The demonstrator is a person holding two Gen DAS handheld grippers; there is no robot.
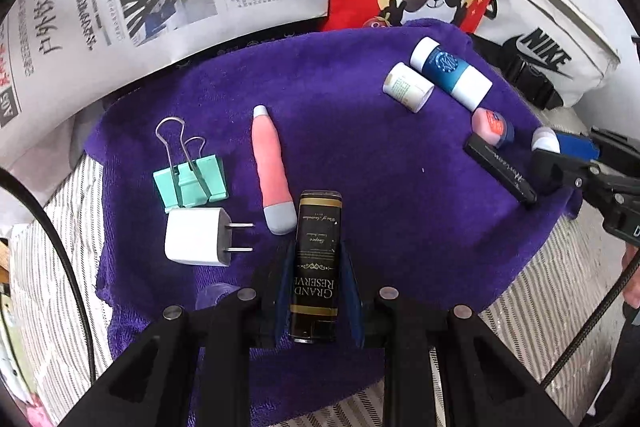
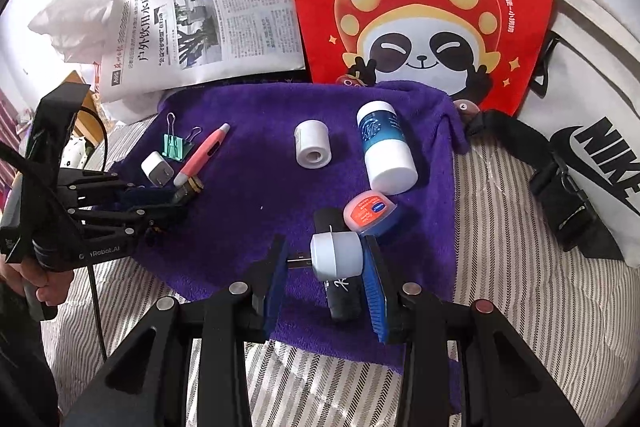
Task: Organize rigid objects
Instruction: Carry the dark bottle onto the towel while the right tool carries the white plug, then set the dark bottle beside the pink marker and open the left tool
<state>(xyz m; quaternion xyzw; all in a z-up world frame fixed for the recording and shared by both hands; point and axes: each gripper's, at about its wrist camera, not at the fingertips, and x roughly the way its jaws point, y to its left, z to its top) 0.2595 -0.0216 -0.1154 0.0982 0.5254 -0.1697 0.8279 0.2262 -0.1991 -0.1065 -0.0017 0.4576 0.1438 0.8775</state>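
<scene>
A purple towel (image 1: 360, 155) (image 2: 256, 195) holds the objects. My left gripper (image 1: 318, 267) is shut on a black "Grand Reserve" box (image 1: 318, 259), low over the towel's near edge beside a pink pen (image 1: 270, 167), a white charger (image 1: 198, 237) and a green binder clip (image 1: 190, 183). My right gripper (image 2: 326, 259) is shut on a white USB plug adapter (image 2: 336, 255), above a black tube (image 2: 340, 291) at the towel's right side. A pink Vaseline tin (image 2: 368, 211), a blue-and-white bottle (image 2: 386, 147) and a small white bottle (image 2: 313, 143) lie beyond it.
A newspaper (image 2: 200, 23) and a red panda bag (image 2: 420, 7) stand behind the towel. A white Nike bag (image 2: 592, 131) with black buckle straps lies at the right. Striped bedding (image 2: 500, 267) surrounds the towel.
</scene>
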